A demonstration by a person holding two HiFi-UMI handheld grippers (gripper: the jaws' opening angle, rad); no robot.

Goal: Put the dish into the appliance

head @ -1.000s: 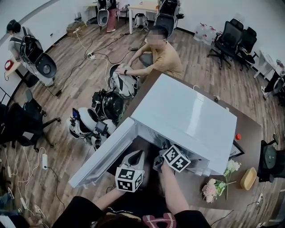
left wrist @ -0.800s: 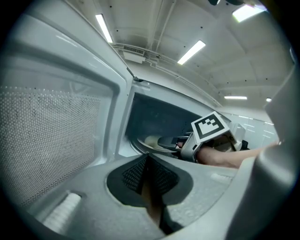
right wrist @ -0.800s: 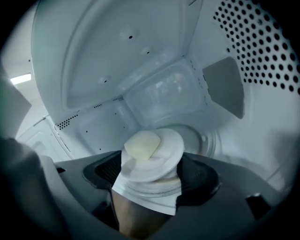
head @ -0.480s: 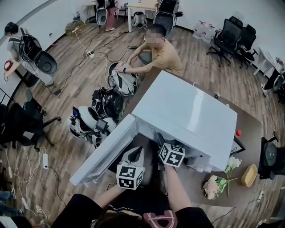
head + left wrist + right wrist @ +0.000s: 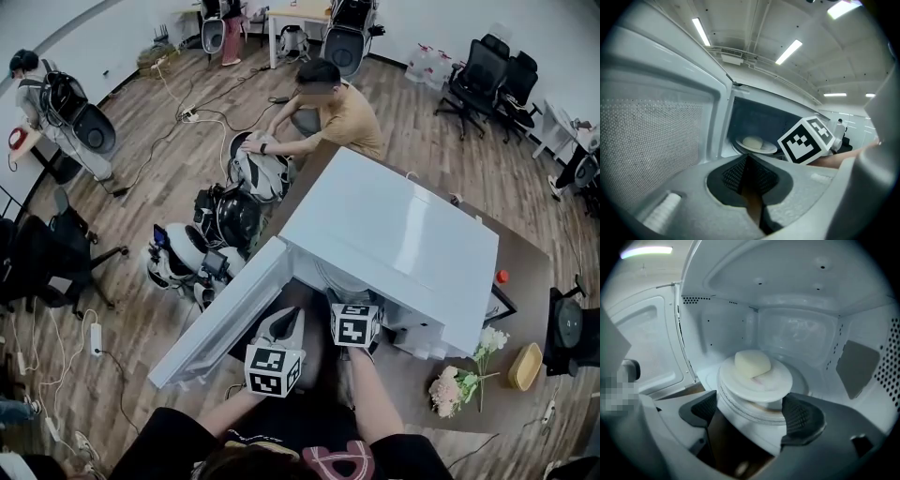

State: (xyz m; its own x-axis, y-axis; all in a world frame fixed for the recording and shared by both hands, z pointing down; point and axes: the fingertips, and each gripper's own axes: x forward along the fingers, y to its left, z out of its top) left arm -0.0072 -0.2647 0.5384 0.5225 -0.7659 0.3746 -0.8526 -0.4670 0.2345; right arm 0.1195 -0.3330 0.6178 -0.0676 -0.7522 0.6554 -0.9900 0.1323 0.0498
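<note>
Now the right gripper (image 5: 753, 413) is opening its jaws wide and gripping nothing, while the dish (image 5: 780, 378) is sitting between them, reaching farther inside the microwave (image 5: 797, 336).

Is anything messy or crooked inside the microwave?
Nothing looks wrong. The white plate sits level inside the microwave, the pale lump of food rests on it, and nothing has spilled. The right claw is opening around the plate's near edge.
</note>
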